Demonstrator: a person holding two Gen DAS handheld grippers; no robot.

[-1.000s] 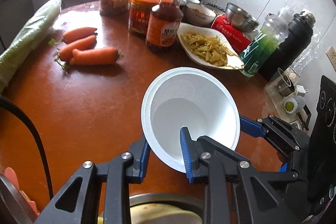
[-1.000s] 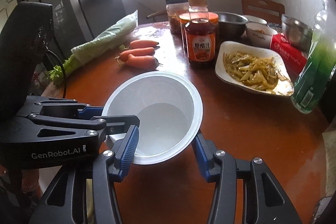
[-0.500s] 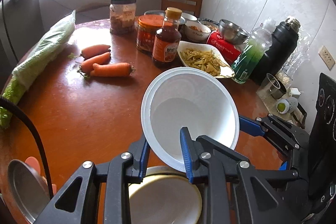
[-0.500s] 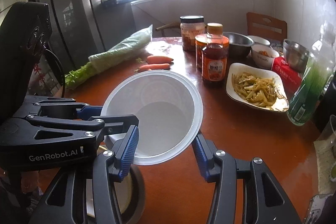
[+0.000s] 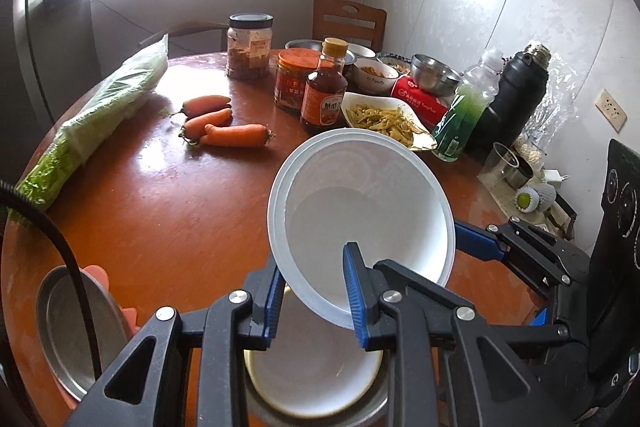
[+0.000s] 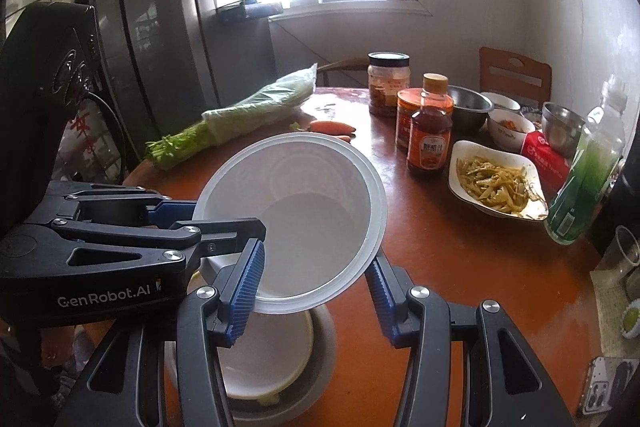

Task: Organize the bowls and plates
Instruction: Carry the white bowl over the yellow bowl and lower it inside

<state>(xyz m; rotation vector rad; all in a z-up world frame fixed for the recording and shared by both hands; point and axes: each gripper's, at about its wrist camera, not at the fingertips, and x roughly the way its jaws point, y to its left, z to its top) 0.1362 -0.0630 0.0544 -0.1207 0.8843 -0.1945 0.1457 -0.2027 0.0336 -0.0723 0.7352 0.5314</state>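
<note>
A white plastic bowl [image 5: 360, 211] hangs tilted above the table, held from both sides. My left gripper [image 5: 312, 263] is shut on its near rim, one blue finger inside and one outside. My right gripper [image 6: 316, 259] is shut around the lower body of the same bowl [image 6: 304, 211], a pad on each side. Directly below, a white bowl [image 5: 316, 379] sits nested in a steel dish [image 6: 320, 343] at the table's near edge. In the left wrist view, one of the right gripper's blue fingers [image 5: 476, 243] touches the bowl's right wall.
On the round brown table [image 5: 168, 211] lie carrots [image 5: 224, 127], bagged greens [image 5: 100, 115], jars and a sauce bottle [image 5: 324, 91], a dish of vegetables [image 5: 384, 119], steel bowls [image 5: 434, 77], a green bottle [image 5: 464, 115] and a black flask [image 5: 512, 99]. A steel plate [image 5: 60, 319] sits lower left.
Both grippers have risen and drawn back with the white bowl between them. The nested white bowl and steel dish beneath have come into view.
</note>
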